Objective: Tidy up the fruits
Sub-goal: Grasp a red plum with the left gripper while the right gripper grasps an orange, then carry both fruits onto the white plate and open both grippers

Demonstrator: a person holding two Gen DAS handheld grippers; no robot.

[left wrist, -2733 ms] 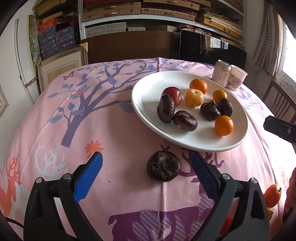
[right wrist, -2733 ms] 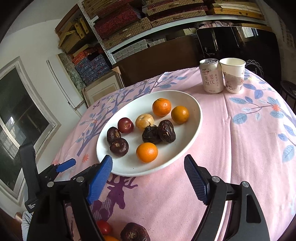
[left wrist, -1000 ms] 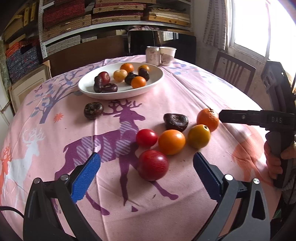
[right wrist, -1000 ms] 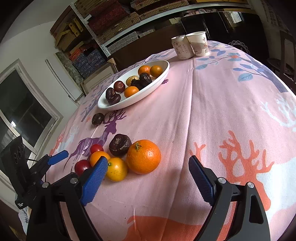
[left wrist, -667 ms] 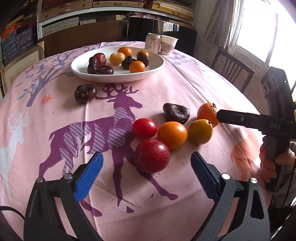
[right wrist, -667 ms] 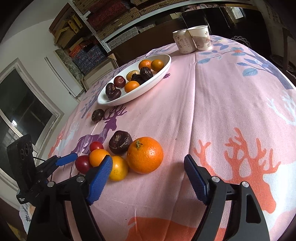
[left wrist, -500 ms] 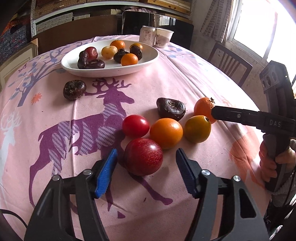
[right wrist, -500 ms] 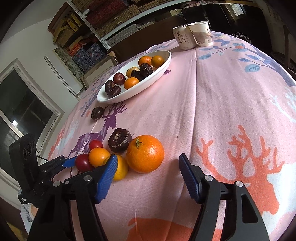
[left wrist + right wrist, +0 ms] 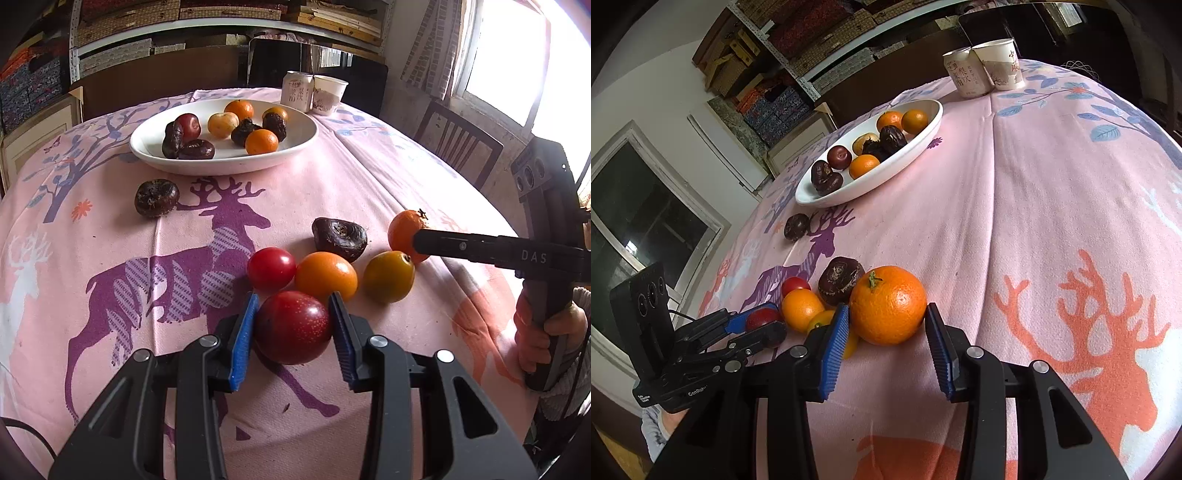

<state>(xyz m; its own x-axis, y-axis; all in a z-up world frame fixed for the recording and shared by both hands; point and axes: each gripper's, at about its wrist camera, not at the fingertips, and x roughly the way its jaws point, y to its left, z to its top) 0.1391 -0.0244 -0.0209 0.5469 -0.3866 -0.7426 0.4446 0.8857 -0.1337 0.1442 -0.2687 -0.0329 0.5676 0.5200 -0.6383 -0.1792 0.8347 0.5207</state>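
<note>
My left gripper is shut on a large dark red plum that rests on the pink tablecloth. My right gripper is shut on a big orange, also on the cloth. Beside them lie a small red tomato, a smaller orange, a yellow-green citrus and a dark wrinkled fruit. Another dark fruit lies alone near the white plate, which holds several oranges and dark fruits.
A drink can and a paper cup stand behind the plate. A wooden chair stands at the table's right edge. Shelves with boxes fill the back wall. The right-hand gripper's body shows in the left wrist view.
Both grippers moved in from the plate to the loose fruit cluster and closed: the left jaws onto the red plum, the right jaws onto the big orange.
</note>
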